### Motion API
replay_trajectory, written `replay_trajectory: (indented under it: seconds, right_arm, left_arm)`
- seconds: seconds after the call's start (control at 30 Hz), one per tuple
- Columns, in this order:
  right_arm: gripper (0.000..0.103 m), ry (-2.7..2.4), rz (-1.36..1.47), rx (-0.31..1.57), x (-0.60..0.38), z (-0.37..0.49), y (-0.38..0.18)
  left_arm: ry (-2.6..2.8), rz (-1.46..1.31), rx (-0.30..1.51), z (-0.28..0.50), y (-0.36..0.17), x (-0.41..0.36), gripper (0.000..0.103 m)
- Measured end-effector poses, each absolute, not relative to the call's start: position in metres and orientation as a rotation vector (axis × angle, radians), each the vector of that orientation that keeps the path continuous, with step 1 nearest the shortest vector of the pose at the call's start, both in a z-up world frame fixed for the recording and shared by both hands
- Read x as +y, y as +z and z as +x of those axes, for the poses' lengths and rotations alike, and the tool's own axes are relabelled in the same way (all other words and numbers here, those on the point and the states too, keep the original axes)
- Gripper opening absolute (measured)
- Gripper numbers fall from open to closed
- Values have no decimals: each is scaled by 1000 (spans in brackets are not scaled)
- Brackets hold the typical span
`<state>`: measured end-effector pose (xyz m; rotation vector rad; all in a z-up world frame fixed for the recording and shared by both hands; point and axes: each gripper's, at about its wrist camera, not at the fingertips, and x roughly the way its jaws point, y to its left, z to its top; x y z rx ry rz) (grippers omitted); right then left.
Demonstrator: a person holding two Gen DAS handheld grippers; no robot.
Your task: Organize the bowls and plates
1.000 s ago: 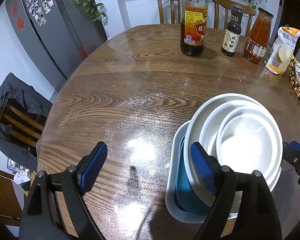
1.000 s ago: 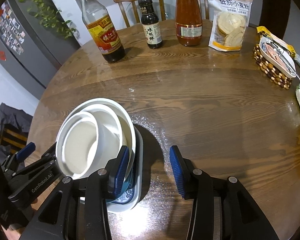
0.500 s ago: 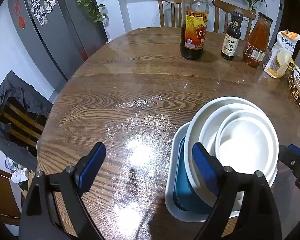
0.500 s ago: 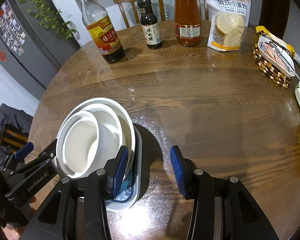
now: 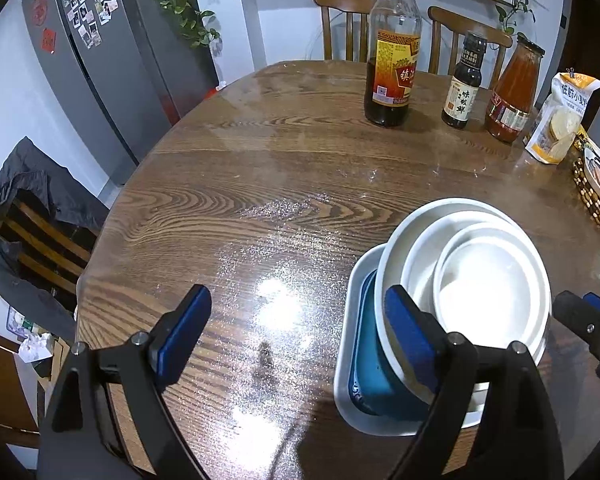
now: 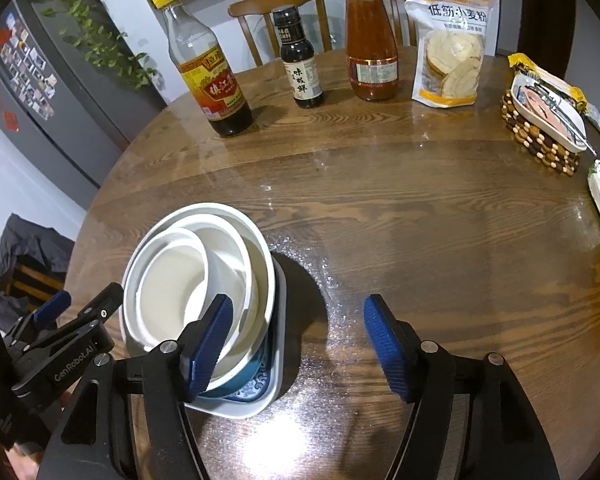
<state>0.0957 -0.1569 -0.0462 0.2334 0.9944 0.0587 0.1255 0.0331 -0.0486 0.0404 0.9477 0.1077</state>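
Observation:
A stack of white bowls (image 5: pixel 488 280) (image 6: pixel 188 276) sits nested on a blue bowl (image 5: pixel 374 372) in a white square plate (image 5: pixel 352 312) (image 6: pixel 278 344), near the front edge of the round wooden table (image 5: pixel 260 168). My left gripper (image 5: pixel 296 332) is open and empty, just left of the stack, its right finger in front of the bowls. My right gripper (image 6: pixel 296 344) is open and empty, just right of the stack. Each gripper shows at the edge of the other's view.
At the back stand a vinegar bottle (image 5: pixel 392 60), a small dark sauce bottle (image 5: pixel 462 84), a red sauce jar (image 5: pixel 514 88) and a flour bag (image 6: pixel 452 44). A beaded basket (image 6: pixel 540 128) sits at the right. A chair with a dark jacket (image 5: pixel 32 216) stands left.
Both grippers have drawn back and up a little from the stack, still open. The dishes have not moved.

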Motion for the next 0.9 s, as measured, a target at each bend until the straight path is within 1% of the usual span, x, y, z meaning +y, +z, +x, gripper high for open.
replay_trajectory:
  seconds: [0.4, 0.47, 0.53, 0.6, 0.9]
  right_arm:
    - [70, 81, 231, 994, -150, 91, -44]
    - [70, 84, 232, 996, -148, 90, -45]
    - [70, 89, 233, 997, -147, 90, -46]
    - [70, 91, 231, 997, -146, 89, -46]
    - [70, 148, 225, 973, -141, 75, -38]
  left_arm:
    - [95, 32, 935, 118, -46, 33, 89]
    - [91, 29, 933, 117, -46, 33, 91]
    - [88, 27, 929, 116, -45, 33, 96]
    - [86, 27, 920, 114, -44, 32, 98]
    - [38, 12, 902, 99, -35, 31, 100]
